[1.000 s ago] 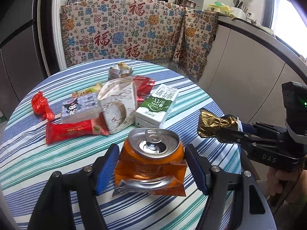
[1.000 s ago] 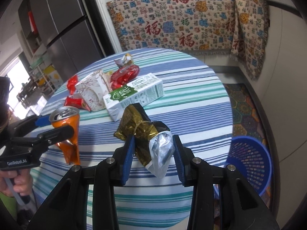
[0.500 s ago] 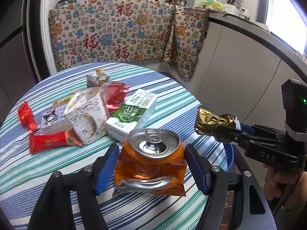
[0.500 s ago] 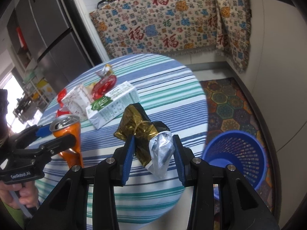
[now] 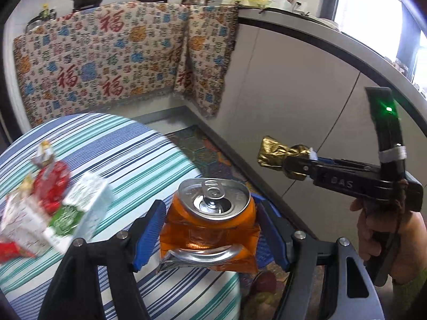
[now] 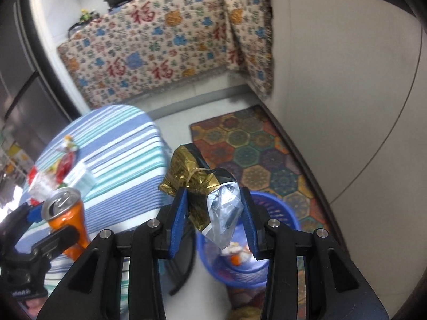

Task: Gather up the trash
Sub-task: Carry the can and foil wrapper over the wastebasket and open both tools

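Note:
My left gripper [image 5: 209, 236] is shut on a crushed orange can [image 5: 210, 226] and holds it above the right edge of the striped round table [image 5: 128, 144]. The can also shows in the right wrist view [image 6: 66, 213]. My right gripper [image 6: 213, 213] is shut on a gold and black wrapper [image 6: 197, 178] with clear plastic, held over the blue trash basket [image 6: 291, 221] on the floor. The wrapper shows in the left wrist view [image 5: 277, 154], past the table's edge. A little trash lies inside the basket.
A milk carton [image 5: 82, 208], red wrappers [image 5: 50, 184] and a patterned box [image 5: 18, 221] lie on the table at left. A patterned cloth [image 5: 106, 61] covers the counter behind. A grey cabinet wall [image 5: 293, 93] stands at right. A hexagon-pattern rug [image 6: 256, 154] lies beside the basket.
Both grippers have swung right, off the table toward the floor, carrying the can and the wrapper. The blue basket now sits directly under the right gripper.

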`<state>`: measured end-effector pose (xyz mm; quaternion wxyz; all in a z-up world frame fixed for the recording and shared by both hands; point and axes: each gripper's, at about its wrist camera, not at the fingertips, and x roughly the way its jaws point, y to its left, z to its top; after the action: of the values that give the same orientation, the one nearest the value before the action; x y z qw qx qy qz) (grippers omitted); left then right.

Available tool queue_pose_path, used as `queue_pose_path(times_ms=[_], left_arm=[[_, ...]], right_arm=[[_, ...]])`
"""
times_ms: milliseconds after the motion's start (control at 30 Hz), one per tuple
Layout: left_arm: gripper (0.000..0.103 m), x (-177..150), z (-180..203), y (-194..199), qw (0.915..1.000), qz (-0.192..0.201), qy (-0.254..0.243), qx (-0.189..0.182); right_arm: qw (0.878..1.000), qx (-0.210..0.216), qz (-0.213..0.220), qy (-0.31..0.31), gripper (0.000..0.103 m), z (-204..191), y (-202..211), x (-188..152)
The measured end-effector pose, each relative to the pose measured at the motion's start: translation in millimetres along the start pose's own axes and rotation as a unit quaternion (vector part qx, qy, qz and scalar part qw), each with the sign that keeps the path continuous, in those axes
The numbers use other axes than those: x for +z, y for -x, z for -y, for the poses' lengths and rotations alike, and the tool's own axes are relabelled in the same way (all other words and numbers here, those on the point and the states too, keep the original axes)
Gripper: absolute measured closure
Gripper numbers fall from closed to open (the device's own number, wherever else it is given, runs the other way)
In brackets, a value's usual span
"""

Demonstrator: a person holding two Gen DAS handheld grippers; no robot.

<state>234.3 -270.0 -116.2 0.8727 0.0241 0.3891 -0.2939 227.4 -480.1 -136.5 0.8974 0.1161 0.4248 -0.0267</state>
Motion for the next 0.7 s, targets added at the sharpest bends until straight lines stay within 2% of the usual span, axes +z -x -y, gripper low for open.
queue_pose_path(times_ms=[133, 200, 267, 433, 533, 700], left_arm=[[0.031, 10, 28, -34, 0.9998, -0.010, -0.005, -0.019], [0.031, 10, 42, -54, 0.9995, -0.018, -0.017, -0.018], [0.031, 9, 53, -71, 0.9992, -0.025, -0.027, -0.017], [0.031, 4, 69, -111, 0.9985, -0.041, -0.031, -0.018], [0.031, 0, 75, -126, 0.9981, -0.048, -0.035, -0.019], [0.031, -6, 83, -142, 0.9973, -0.052, -0.049, -0.013]], right_arm=[[0.999, -0.036, -0.016, -0.014, 0.063, 37, -25, 3], [0.998, -0.035, -0.019, -0.039, 0.063, 61, -36, -7], [0.997, -0.030, -0.041, -0.063, 0.063, 78, -48, -13], [0.996, -0.036, -0.059, -0.062, 0.063, 95, -57, -12], [0.993, -0.044, -0.078, -0.071, 0.063, 107, -66, -16], [0.992, -0.046, -0.078, -0.083, 0.062, 117, -68, -14]])
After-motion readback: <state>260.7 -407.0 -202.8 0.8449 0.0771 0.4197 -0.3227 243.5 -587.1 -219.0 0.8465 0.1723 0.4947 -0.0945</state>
